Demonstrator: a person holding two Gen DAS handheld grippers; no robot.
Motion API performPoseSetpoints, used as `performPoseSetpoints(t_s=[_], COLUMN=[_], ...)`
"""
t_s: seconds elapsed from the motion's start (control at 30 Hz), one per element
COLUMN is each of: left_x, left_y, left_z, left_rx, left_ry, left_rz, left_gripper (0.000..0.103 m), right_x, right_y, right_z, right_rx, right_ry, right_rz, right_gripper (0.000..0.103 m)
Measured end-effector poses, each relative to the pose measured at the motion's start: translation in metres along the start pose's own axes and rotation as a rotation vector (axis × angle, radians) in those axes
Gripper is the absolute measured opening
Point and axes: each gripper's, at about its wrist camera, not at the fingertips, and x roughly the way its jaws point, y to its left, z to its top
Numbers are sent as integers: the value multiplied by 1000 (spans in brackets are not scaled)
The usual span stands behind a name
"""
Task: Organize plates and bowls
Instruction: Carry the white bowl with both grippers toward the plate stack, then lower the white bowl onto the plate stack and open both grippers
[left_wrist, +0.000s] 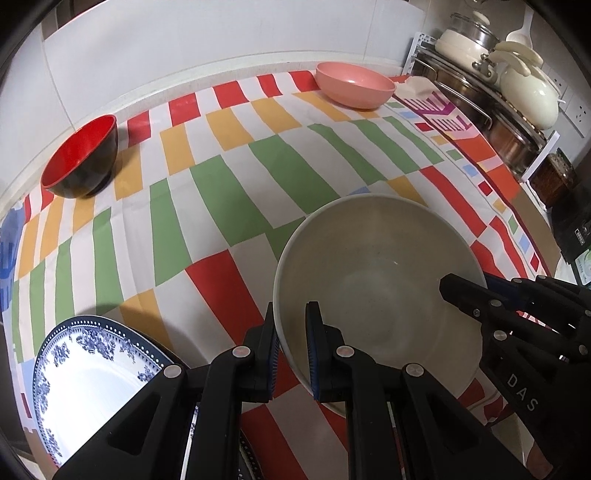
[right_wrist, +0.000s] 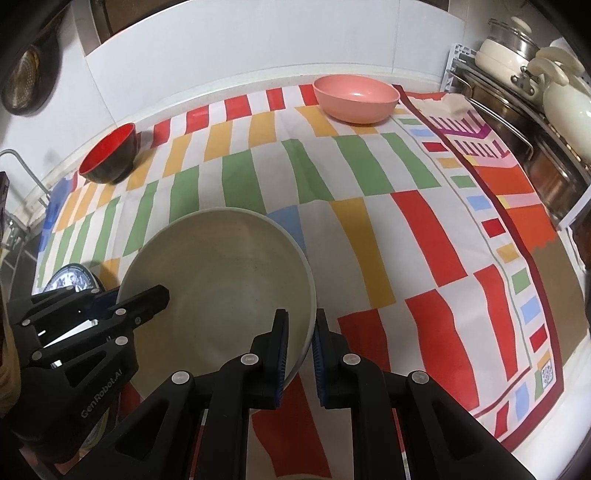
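A: Where is the big bowl now?

B: The large beige bowl (left_wrist: 376, 295) is in the front part of the striped tablecloth (left_wrist: 229, 192), and both claws grasp it. The left gripper (left_wrist: 291, 354) is clenched on the rim at the bowl's left side – one finger is outside the wall, the other inside. The right gripper (right_wrist: 299, 354) is clenched on the opposite rim in the same way.

A: Is the bowl resting on the cloth or lifted?

B: This I cannot tell; the bottom is hidden by the bowl itself.

A: And the other dishes?

B: A blue-and-white patterned plate (left_wrist: 88, 369) lies at the front left, just beside the left gripper and partly under it in the left wrist view. A small bowl, red inside and black outside (left_wrist: 81, 158), stands at the far left edge of the cloth. A pink bowl (left_wrist: 354, 85) stands at the far side, near the wall – well apart from the beige one.

A: Something at the right?

B: Yes, a metal rack (left_wrist: 480, 107) with steel pots, and cream-coloured pots (left_wrist: 528, 96) on top of it.
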Motion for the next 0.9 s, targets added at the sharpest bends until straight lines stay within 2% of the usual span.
performPoseSetpoints(t_s=[0.67,0.73,0.77,0.9], left_x=[4,2,1,-13], left_y=[0,1,1,4], left_z=[-2,-1,-1,4], left_rx=[-12,-12,-14,-16], left_ry=[12,1,-7,-52], left_rz=[2,12,16,28], left_gripper=[15,27,39,47], right_x=[10,10,10,2], right_y=[-1,-1,-1,-2], right_z=[-6,-6,-6,-5], right_rx=[-3,-3,-4,-5], right_ry=[32,31,27,-9], right_rz=[8,13,19,22], right_gripper=[14,14,14,18])
